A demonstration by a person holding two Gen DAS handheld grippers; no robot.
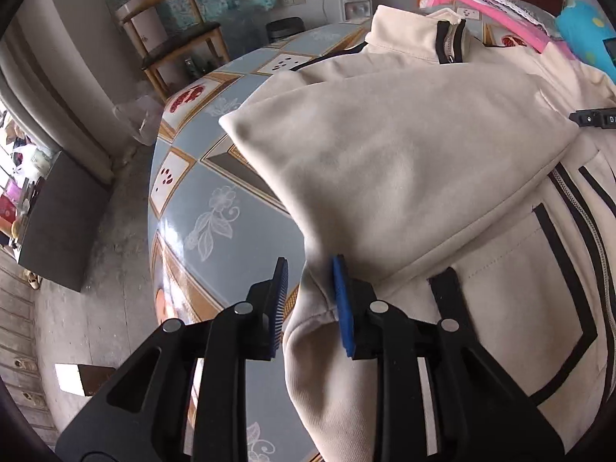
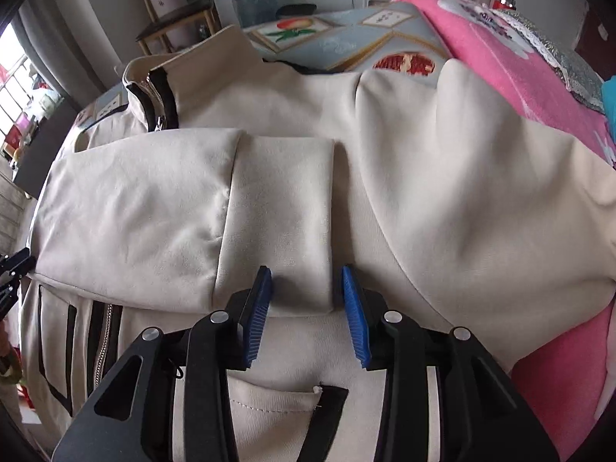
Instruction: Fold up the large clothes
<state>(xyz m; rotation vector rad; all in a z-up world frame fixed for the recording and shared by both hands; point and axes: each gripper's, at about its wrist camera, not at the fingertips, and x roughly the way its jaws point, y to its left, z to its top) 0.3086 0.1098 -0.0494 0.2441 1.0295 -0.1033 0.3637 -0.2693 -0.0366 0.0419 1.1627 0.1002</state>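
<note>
1. The left tongs [image 1: 310, 292] stand apart and clamp nothing. The folded edge of the cream jacket [image 1: 404, 161] lies between the pads and seems to touch the right-hand blue pad [image 1: 343, 308]. If the tongs pull away sideways, I think this pad can drag the cloth and open the fold again.
2. The right tongs [image 2: 306, 300] also stand apart, with the cuff of the folded sleeve [image 2: 285, 208] just ahead between the fingers, not pressed. A quick lift here could catch the cuff edge and shift the sleeve off the body.
3. Left of the left tongs the jacket ends near the edge of the table [image 1: 200, 192]. A hard pull that way may let the cloth slide over it.
4. The jacket lies on the table under and ahead of both tongs, front side up. It is cream with black trim, a zipper and a standing collar [image 2: 154, 88]. Both sleeves are folded across the chest.
5. To the right of the right tongs lies a pink blanket [image 2: 512, 69], touching the jacket, so the next fold may catch it.
</note>
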